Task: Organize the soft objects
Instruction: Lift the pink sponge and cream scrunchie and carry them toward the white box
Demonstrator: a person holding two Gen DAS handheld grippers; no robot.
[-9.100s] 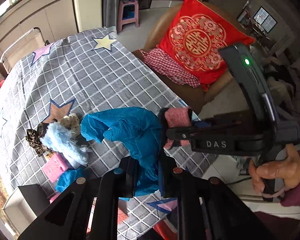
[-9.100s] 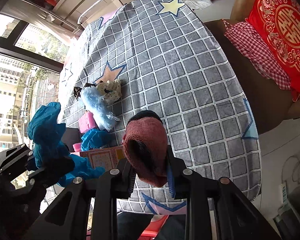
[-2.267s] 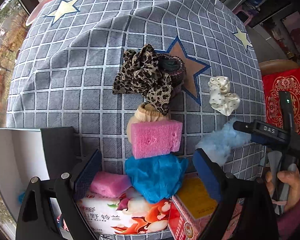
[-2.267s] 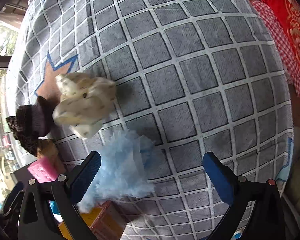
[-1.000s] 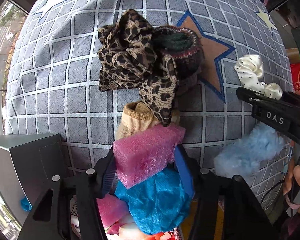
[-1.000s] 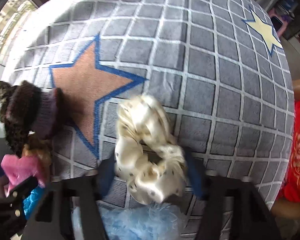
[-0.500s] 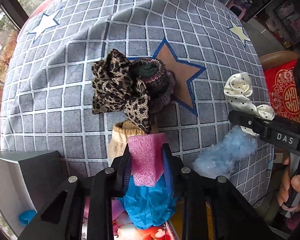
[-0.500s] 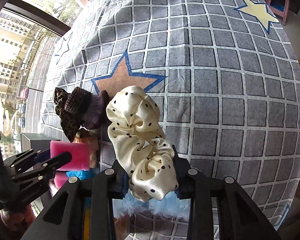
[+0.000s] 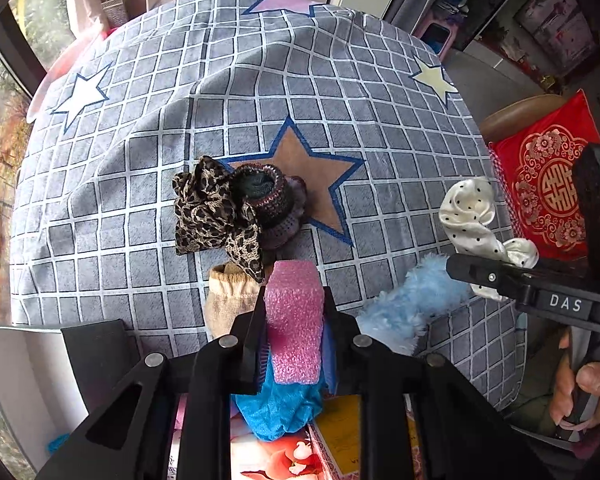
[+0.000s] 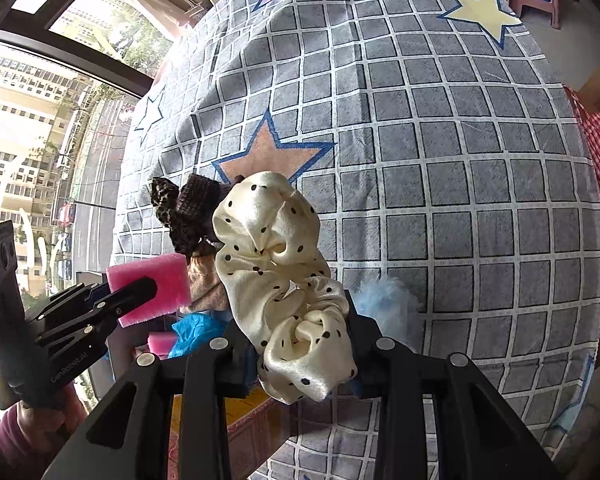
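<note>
My left gripper (image 9: pixel 295 300) has its jaws closing on a pink foam block (image 9: pixel 294 344), squeezed narrow between the pads and held above the pile. From the right wrist view the same block (image 10: pixel 152 276) shows in that gripper (image 10: pixel 140 292). My right gripper (image 10: pixel 296 320) is shut on a cream polka-dot scrunchie (image 10: pixel 268 232), held off the checked tablecloth (image 10: pixel 440 160). The scrunchie (image 9: pixel 470 216) also hangs at the right in the left wrist view.
On the cloth lie a leopard scrunchie (image 9: pixel 212 212), a dark knitted piece (image 9: pixel 268 200), a beige sock (image 9: pixel 230 300) and a light blue fluffy item (image 9: pixel 404 308). A blue cloth (image 9: pixel 280 404) rests on packets at the near edge. A grey box (image 9: pixel 28 380) stands left, a red cushion (image 9: pixel 548 196) right.
The left jaws closed in on the pink foam block and lifted it off the blue cloth. The right gripper rose with the cream scrunchie, clear of the table.
</note>
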